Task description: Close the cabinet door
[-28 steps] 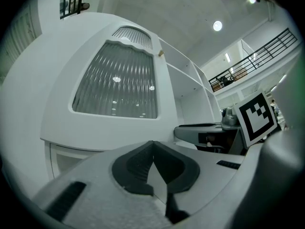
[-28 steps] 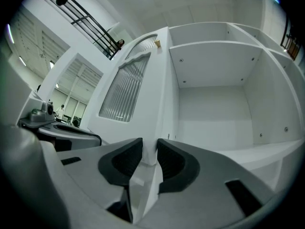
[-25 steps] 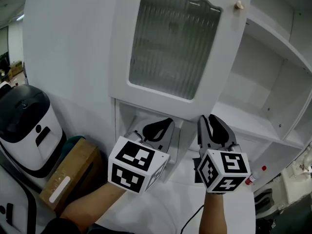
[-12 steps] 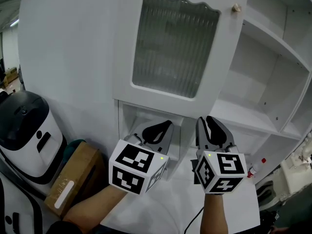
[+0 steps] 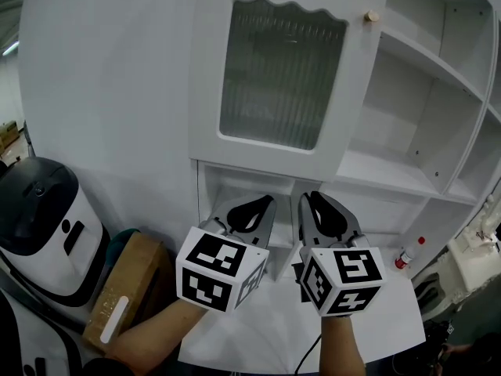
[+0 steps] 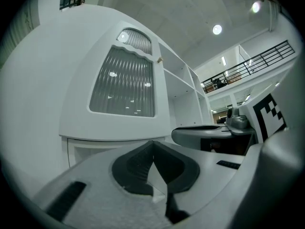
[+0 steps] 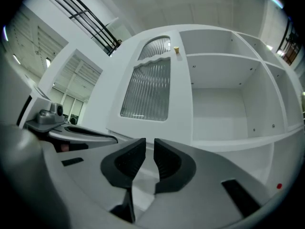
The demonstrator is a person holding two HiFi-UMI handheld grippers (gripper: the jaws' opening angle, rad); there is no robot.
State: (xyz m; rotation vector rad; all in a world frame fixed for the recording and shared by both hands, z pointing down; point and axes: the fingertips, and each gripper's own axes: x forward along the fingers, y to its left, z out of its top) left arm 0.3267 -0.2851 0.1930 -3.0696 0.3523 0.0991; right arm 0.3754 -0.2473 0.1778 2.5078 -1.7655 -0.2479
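Cabinet door [image 5: 282, 77], white, ribbed-glass, swung open

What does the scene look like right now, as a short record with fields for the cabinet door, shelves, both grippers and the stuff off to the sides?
door: white cabinet door with ribbed glass pane, swung open; small wooden knob at its free edge
shelves: white open shelves, exposed beside the door
left gripper: shut, empty
right gripper: jaws just been closing, narrow gap, nothing between
left side: black-and-white machine, brown cardboard box
right side: small red-capped bottle
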